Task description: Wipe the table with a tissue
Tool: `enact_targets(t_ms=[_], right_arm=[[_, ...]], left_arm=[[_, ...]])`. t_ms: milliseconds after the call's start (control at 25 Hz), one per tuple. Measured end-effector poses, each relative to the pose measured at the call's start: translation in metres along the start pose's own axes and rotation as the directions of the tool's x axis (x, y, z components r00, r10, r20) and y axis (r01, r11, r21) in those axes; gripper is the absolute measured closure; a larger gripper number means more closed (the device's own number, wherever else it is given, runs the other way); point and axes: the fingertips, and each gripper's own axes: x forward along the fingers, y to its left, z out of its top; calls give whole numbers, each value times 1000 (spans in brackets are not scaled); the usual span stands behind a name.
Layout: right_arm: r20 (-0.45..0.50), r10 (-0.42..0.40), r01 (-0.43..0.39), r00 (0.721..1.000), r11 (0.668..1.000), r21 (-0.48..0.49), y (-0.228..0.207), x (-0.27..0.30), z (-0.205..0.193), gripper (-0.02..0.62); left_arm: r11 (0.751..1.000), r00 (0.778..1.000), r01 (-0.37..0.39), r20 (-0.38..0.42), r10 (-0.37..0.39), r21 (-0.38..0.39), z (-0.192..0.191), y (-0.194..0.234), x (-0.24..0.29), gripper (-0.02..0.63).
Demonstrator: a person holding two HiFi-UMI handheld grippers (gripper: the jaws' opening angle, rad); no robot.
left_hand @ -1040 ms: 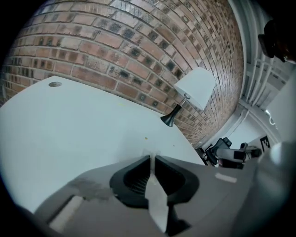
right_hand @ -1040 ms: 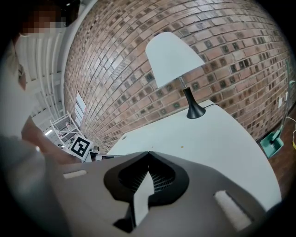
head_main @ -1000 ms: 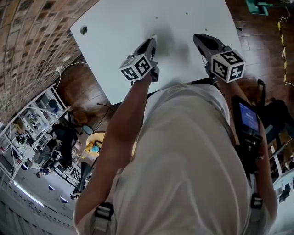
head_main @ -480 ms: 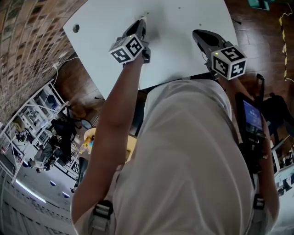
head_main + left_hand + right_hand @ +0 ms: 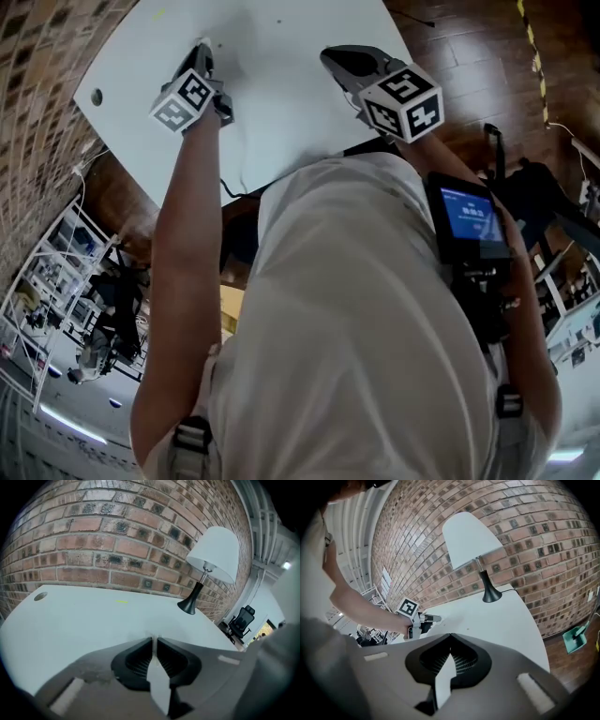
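Left tongs [image 5: 154, 638] pinch thin white tissue [image 5: 451, 619] at their ribbed black tips, on the smooth table [image 5: 93, 616]; right tongs [image 5: 450, 636] alongside, closed, empty.

Left tongs [image 5: 202, 46], right tongs [image 5: 331, 54] at white table [image 5: 281, 103] (brick wall [image 5: 37, 66] beside).

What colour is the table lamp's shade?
The conical lamp shade is white; clearest in right gripper view.

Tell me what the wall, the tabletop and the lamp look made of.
The wall is brick: matt reddish blocks with paler mortar lines. The tabletop is smooth and white, probably laminate or painted board, with a faint sheen and no grain. The lamp has a white shade, likely fabric or plastic, and a black stem and base, possibly metal.
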Motion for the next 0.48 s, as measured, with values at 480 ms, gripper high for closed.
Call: enact_targets(t_ms=[480], right_arm=[[25, -9, 9, 1000, 1000, 29, -3, -1, 5, 588]], left_arm=[[997, 999, -8, -31, 10, 76, -2, -3, -2, 566]])
